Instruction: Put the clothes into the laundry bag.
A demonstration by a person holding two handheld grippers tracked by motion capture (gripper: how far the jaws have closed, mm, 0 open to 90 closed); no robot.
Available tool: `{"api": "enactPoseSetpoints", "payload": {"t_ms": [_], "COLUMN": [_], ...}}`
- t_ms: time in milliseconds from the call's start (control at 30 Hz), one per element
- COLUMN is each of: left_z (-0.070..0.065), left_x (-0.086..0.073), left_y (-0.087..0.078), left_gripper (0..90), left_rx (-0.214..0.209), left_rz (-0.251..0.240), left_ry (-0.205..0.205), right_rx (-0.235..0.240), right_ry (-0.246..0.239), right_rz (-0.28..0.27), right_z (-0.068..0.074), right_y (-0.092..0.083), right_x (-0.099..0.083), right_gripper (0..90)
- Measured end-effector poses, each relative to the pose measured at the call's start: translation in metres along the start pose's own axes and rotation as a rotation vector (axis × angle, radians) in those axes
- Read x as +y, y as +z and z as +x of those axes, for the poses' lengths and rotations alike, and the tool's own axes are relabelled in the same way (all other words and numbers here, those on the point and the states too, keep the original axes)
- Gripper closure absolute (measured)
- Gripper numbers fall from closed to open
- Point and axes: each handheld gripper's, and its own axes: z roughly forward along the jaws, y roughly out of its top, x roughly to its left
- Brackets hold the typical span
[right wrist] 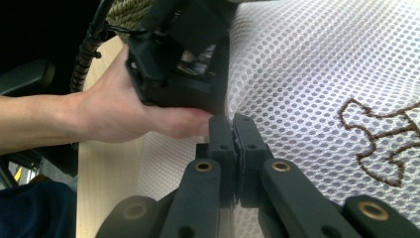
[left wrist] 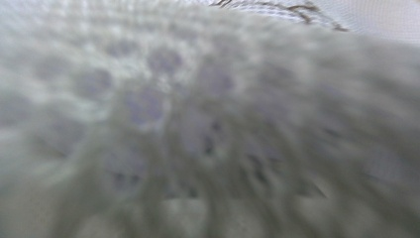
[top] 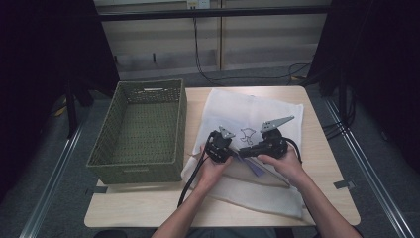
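Mesh bag (top: 257, 111): a white mesh laundry-type bag is being spread over the right half of the wooden table (top: 148, 208), with a brown embroidered outline (right wrist: 381, 144) on its upper face.
Right gripper (right wrist: 233, 134): its jaws are being held pressed together, with an edge of the mesh pinched between them; it is being gripped by the right hand (top: 285, 163).
Left gripper (top: 218, 146): it is being held by the left hand (right wrist: 124, 114) just beside the right gripper, pressed close to the mesh; whether its jaws are parted or closed cannot be told, its own view being blurred.
Basket (top: 111, 144): a green woven basket is being kept left of the bag, near it.
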Motion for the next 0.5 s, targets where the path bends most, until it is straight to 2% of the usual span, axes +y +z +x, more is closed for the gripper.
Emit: {"api": "enactPoseSetpoints", "payload": {"t_ms": [33,100,133,167,200,233,300,333,400,433,500], "left_z": [0.0,0.0,0.001,0.0,0.002,0.003,0.003,0.004,0.004,0.005,0.003], "left_x": [-0.001,-0.003,-0.003,-0.004,-0.004,-0.004,-0.003,-0.002,-0.002,-0.001,-0.001], "left_y": [0.001,0.004,0.002,0.004,0.004,0.002,0.0,-0.002,-0.005,-0.007,-0.01], "left_gripper": [87.7,87.1,86.6,85.4,82.8,78.7,69.9,69.2,67.6,65.7,62.5], "left_rx": [0.014,0.017,0.018,0.012,0.003,-0.008,-0.047,-0.048,-0.075,-0.069,-0.086], "left_rz": [0.017,0.003,0.03,0.008,0.01,0.022,0.002,0.0,-0.016,-0.002,-0.012], "left_ry": [0.011,0.001,0.02,-0.01,0.003,0.041,0.056,0.044,0.032,0.059,0.048], "right_rx": [0.007,0.008,0.013,0.013,0.014,0.014,0.014,0.017,0.015,0.018,0.017], "right_ry": [0.0,0.003,0.001,0.003,0.006,0.007,0.009,0.01,0.017,0.021,0.021], "right_rz": [0.002,0.009,0.01,0.014,0.013,0.016,0.014,0.011,0.001,-0.001,-0.001], "right_z": [0.0,-0.001,-0.001,-0.001,-0.002,-0.002,-0.002,-0.003,-0.005,-0.006,-0.007], "right_y": [0.0,0.001,0.001,0.001,0.002,0.002,0.003,0.002,0.001,0.001,0.0], "right_x": [0.0,-0.001,-0.001,-0.001,-0.002,-0.002,-0.002,-0.002,-0.003,-0.003,-0.003], "right_gripper": [88.9,88.9,88.9,88.9,88.9,88.9,88.9,88.8,88.8,88.8,88.8]}}
